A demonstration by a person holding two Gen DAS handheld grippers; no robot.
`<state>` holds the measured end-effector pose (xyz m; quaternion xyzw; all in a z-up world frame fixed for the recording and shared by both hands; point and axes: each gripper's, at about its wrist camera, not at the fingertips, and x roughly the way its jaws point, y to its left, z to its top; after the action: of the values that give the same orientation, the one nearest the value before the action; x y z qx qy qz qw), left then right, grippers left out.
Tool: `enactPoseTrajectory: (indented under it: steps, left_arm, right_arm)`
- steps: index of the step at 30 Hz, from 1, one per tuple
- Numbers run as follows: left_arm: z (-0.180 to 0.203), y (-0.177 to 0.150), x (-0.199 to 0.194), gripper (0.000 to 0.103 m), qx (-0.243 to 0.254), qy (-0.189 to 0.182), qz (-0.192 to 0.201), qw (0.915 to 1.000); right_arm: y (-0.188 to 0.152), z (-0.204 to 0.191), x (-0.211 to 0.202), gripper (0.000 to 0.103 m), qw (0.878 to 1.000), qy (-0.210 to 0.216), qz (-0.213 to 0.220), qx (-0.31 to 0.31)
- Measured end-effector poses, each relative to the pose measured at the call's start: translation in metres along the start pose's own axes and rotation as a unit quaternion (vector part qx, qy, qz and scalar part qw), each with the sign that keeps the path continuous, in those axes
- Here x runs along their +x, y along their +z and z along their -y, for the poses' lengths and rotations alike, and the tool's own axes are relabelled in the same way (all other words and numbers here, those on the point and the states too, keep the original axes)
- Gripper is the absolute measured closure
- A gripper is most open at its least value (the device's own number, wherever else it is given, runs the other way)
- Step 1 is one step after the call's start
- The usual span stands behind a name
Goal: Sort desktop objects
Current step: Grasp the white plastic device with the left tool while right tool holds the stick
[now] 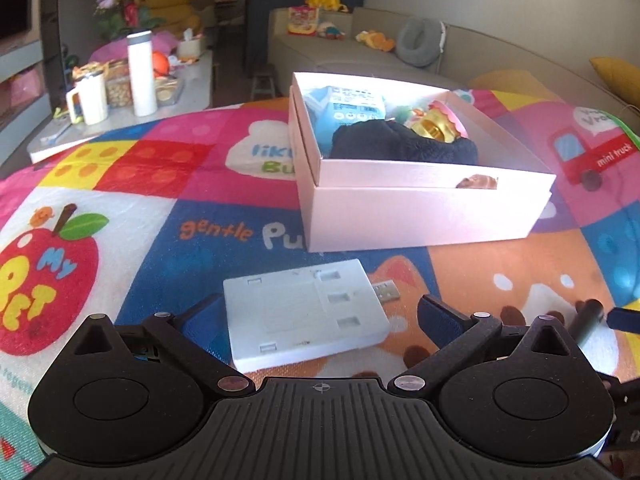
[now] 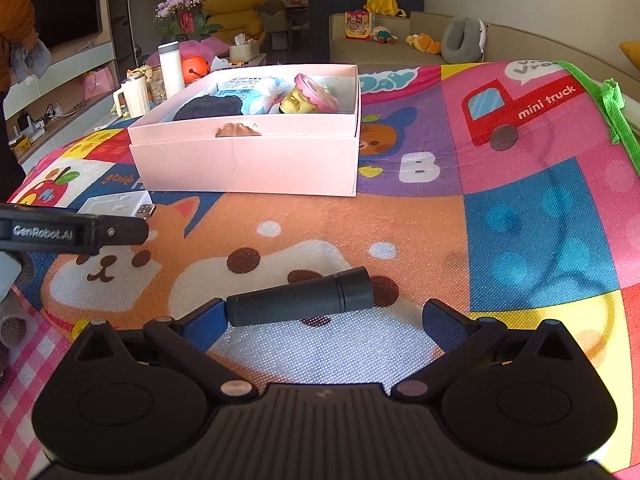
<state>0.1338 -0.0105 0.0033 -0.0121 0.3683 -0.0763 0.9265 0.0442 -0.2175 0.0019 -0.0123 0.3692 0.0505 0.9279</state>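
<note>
A pink box (image 1: 420, 212) stands on the colourful mat and holds a blue packet, a black cloth and a pink-and-yellow toy; it also shows in the right wrist view (image 2: 248, 164). A white USB hub (image 1: 304, 312) lies flat between the wide-open fingers of my left gripper (image 1: 320, 320), which is not closed on it. A black cylinder (image 2: 300, 300) lies on the mat between the open fingers of my right gripper (image 2: 320, 320), its left end against the left finger. The cylinder (image 1: 586, 320) and the hub (image 2: 116, 204) each show in the other view.
The patterned play mat (image 2: 520, 220) covers the surface. A low table (image 1: 120, 120) behind holds a white bottle (image 1: 141, 74), a mug and snack jars. A beige sofa (image 1: 360, 52) with toys stands at the back. The left gripper's body (image 2: 72, 230) reaches in at the left.
</note>
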Motion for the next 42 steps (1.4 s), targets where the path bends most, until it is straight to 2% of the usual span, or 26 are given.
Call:
enactPoseTrajectory:
  steps: [5, 7, 15, 19, 23, 29, 36, 39, 40, 42]
  left_arm:
    - [0.008, 0.003, 0.007, 0.001, 0.024, 0.01, 0.008, 0.9996]
    - [0.009, -0.002, 0.003, 0.007, 0.035, 0.006, 0.008, 0.9993]
    - [0.01, -0.035, -0.033, 0.007, 0.079, -0.051, -0.002, 0.9955]
    - [0.011, -0.051, -0.047, 0.002, 0.084, -0.051, 0.0, 0.9952]
    - [0.01, -0.052, -0.047, 0.0, 0.075, -0.041, 0.002, 0.9964]
    - [0.008, -0.052, -0.047, 0.0, 0.072, -0.043, 0.003, 0.9965]
    - [0.009, -0.053, -0.047, 0.0, 0.074, -0.041, 0.004, 0.9964]
    - [0.009, -0.053, -0.047, 0.0, 0.074, -0.04, 0.004, 0.9964]
    - [0.009, -0.053, -0.047, 0.0, 0.074, -0.041, 0.004, 0.9965]
    - [0.009, -0.053, -0.047, 0.0, 0.074, -0.04, 0.004, 0.9964]
  right_arm:
    - [0.0, 0.0, 0.0, 0.0, 1.0, 0.001, 0.0, 0.001]
    - [0.0, 0.001, 0.0, 0.0, 1.0, 0.001, 0.0, 0.002]
    - [0.001, -0.002, 0.003, 0.0, 1.0, -0.003, -0.008, -0.011]
    - [0.001, -0.001, 0.002, 0.0, 1.0, 0.007, -0.008, -0.016]
    - [-0.002, -0.007, -0.003, 0.0, 0.999, 0.036, -0.005, -0.039]
    - [-0.005, -0.016, -0.008, 0.0, 0.998, 0.019, 0.01, -0.062]
    - [-0.001, -0.013, -0.006, 0.0, 0.997, 0.043, 0.016, -0.067]
    - [0.0, -0.015, -0.007, 0.0, 0.996, 0.038, 0.027, -0.07]
    - [0.001, -0.015, -0.006, 0.001, 0.996, 0.039, 0.027, -0.07]
    - [0.001, -0.015, -0.003, 0.01, 0.996, 0.041, 0.02, -0.071]
